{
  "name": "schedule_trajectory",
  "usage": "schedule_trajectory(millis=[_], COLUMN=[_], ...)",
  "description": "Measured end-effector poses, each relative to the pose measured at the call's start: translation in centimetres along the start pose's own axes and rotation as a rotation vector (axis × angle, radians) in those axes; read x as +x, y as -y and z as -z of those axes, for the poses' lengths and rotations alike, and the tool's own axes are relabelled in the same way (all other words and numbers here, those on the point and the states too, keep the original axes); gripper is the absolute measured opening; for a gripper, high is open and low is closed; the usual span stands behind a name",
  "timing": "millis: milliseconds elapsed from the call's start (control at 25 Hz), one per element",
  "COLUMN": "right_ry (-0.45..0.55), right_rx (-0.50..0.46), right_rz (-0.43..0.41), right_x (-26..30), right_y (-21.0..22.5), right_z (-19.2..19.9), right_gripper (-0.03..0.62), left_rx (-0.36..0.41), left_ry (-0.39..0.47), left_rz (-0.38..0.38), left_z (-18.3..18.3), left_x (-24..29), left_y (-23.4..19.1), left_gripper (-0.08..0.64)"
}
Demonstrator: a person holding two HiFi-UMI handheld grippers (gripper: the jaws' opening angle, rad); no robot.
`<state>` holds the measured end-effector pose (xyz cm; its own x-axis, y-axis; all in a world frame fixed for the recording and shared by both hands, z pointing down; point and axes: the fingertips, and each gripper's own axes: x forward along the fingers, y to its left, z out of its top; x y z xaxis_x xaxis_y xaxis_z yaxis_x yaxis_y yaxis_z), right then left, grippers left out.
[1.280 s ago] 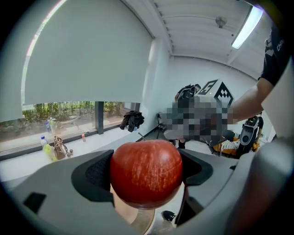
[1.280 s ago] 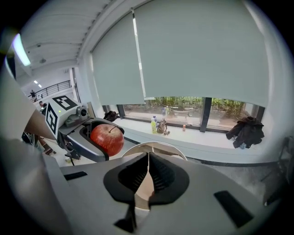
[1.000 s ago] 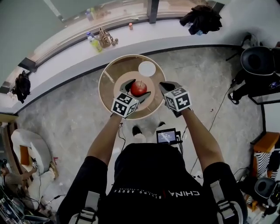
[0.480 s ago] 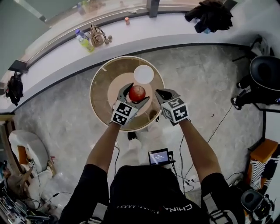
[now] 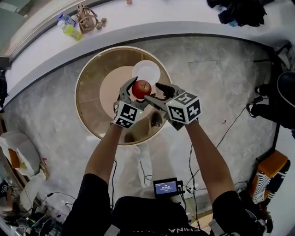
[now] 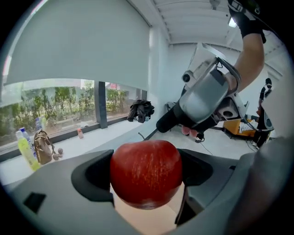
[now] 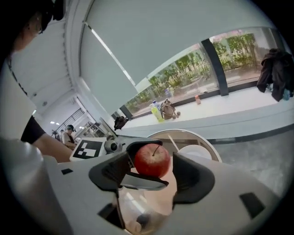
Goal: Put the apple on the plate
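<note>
A red apple (image 5: 141,88) sits between the jaws of my left gripper (image 5: 137,92), which is shut on it, just above the round wooden table (image 5: 90,99). The white plate (image 5: 146,71) lies on the table right behind the apple. In the left gripper view the apple (image 6: 146,172) fills the gap between the grey jaws. My right gripper (image 5: 156,93) is close on the right of the apple, its jaws opening. In the right gripper view the apple (image 7: 152,160) shows between those jaws with a gap on each side, and the plate (image 7: 197,151) lies beyond.
A white window ledge runs behind the table, with bottles and a small bag (image 5: 78,20) and dark clothing (image 5: 239,11). A small screen (image 5: 166,187) and cables lie on the grey floor near the person's feet. Chairs stand at the right.
Both grippers have come down and forward over the table toward the plate, the apple still in the left one. The right gripper's jaws, shut before, now stand apart.
</note>
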<state>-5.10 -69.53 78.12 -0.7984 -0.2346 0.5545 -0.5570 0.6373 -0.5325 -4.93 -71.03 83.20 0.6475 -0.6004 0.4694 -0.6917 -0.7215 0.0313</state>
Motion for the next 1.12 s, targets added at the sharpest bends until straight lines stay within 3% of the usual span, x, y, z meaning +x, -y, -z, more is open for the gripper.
schedule_trajectory(millis=[240,480,640,840,1120], right_ry=[-0.167,-0.209,-0.182,-0.209,-0.205], right_rx=[0.014,0.067,0.027,-0.091,-0.220], right_rz=[-0.064,-0.110,-0.060,0.043,0.162], right_x=[5.7,9.3,10.6,11.7,13.1], right_y=[4.7,8.0,10.1,12.3,15.6], right_z=[3.2,4.3,4.3,4.3,4.5], right_gripper=[0.347,0.357,0.357,0.357,0.357], left_rx=[0.065,0.122,0.137,0.121,0.101], left_ry=[0.021,-0.001,-0.064,-0.177,-0.250], left_rz=[0.008,0.005,0.009,0.053,0.021], left_z=[2.4,4.6,6.4,9.0,12.2], left_x=[4.4,6.9,8.9,10.2,9.6], left_y=[-0.5,-2.1,-3.3,-4.3,-5.6], left_gripper=[0.397,0.397,0.397,0.396,0.396])
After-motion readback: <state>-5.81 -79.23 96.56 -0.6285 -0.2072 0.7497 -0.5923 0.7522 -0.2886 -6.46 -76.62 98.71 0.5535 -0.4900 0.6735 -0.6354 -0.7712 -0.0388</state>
